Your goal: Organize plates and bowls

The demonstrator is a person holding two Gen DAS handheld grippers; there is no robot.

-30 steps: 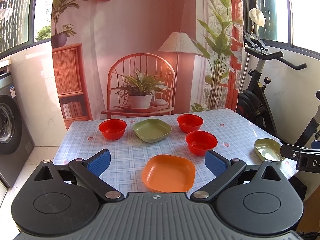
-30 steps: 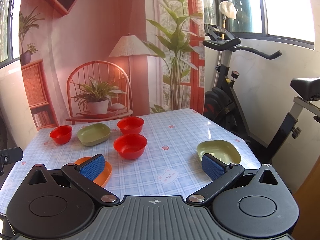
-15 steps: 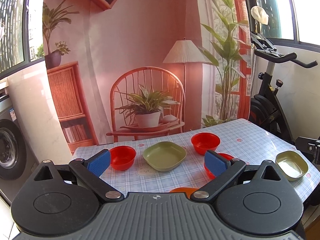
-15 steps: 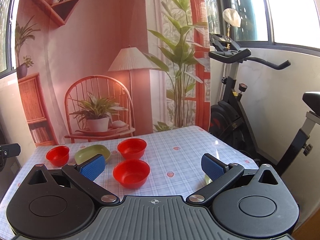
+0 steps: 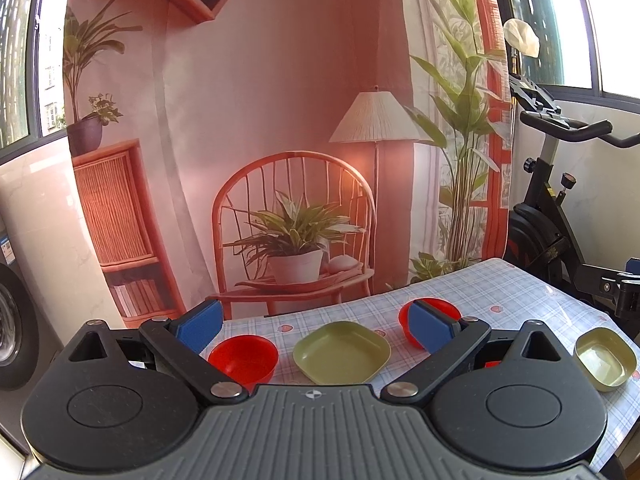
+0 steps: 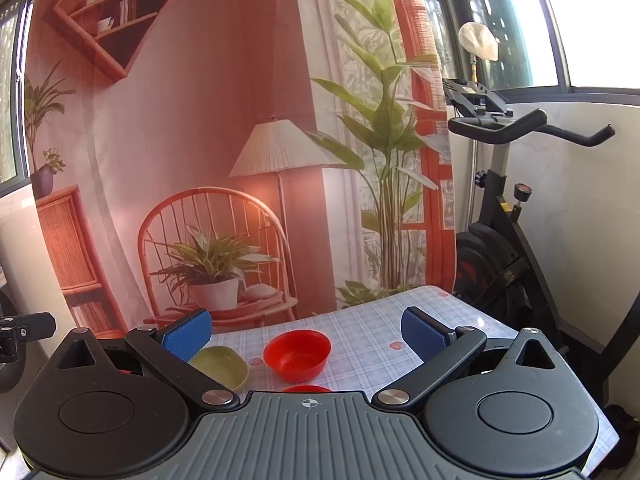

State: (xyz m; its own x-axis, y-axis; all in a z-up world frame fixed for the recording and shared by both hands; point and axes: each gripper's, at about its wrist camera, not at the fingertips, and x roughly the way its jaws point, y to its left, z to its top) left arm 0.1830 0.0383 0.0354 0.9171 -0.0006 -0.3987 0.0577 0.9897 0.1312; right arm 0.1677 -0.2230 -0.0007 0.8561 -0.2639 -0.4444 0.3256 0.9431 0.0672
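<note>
My left gripper (image 5: 316, 326) is open and empty, held above the near side of the checked table (image 5: 516, 300). Past it stand a red bowl (image 5: 244, 358), a green square plate (image 5: 342, 352), a second red bowl (image 5: 444, 308) partly behind the right finger, and a small green dish (image 5: 606, 358) at the right edge. My right gripper (image 6: 306, 330) is open and empty. Between its fingers I see a red bowl (image 6: 298, 354), a green plate (image 6: 224, 366) at the left, and the rim of another red bowl (image 6: 306, 389) at the gripper body.
An exercise bike (image 6: 504, 240) stands right of the table. A printed backdrop (image 5: 280, 120) hangs behind the table's far edge. A washing machine (image 5: 12, 320) is at the left. The right gripper's body (image 5: 616, 284) shows at the right in the left wrist view.
Both grippers have tilted upward, so the table sank in view. The orange plate dropped out of sight under the left gripper body. The small green dish left the right view.
</note>
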